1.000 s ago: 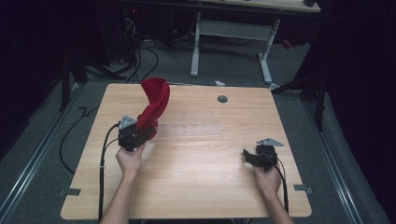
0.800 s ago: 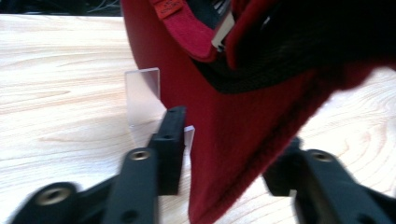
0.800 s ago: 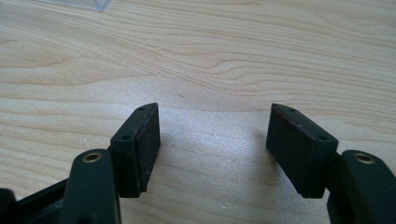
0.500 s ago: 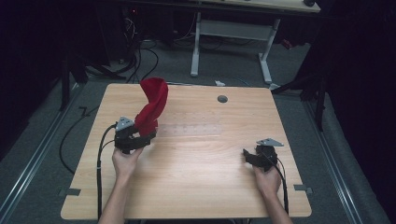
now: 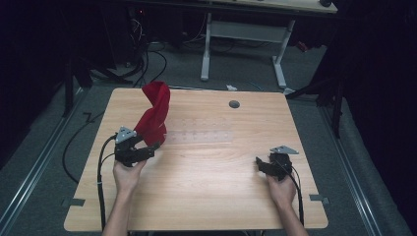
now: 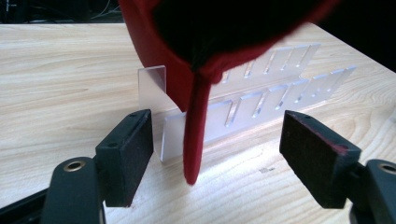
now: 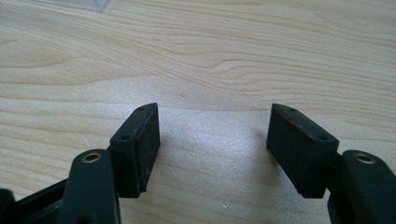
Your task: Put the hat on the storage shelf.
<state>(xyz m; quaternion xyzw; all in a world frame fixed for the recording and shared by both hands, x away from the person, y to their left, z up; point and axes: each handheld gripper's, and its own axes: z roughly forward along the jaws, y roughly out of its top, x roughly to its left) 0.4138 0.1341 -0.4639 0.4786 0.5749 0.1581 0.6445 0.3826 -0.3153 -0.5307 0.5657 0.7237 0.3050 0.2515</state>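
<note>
Cloth [image 5: 153, 116] draped on clear rack [image 5: 196, 136], far left; left gripper [image 5: 145, 149] just opened, cloth strip hanging between jaws untouched; right gripper [image 5: 261, 165] spread, idle.

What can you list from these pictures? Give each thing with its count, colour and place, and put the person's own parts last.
red cloth: one, red, draped over the rack's left end
clear rack: one, see-through plastic, slotted, table middle
table: one, light wood
grommet: one, grey, far table edge
second table: one, white-legged, behind
left tool: one, black, open, cloth tip hanging between the jaws, which have just been opening
right tool: one, black, open, empty
hands: two, near edge
</note>
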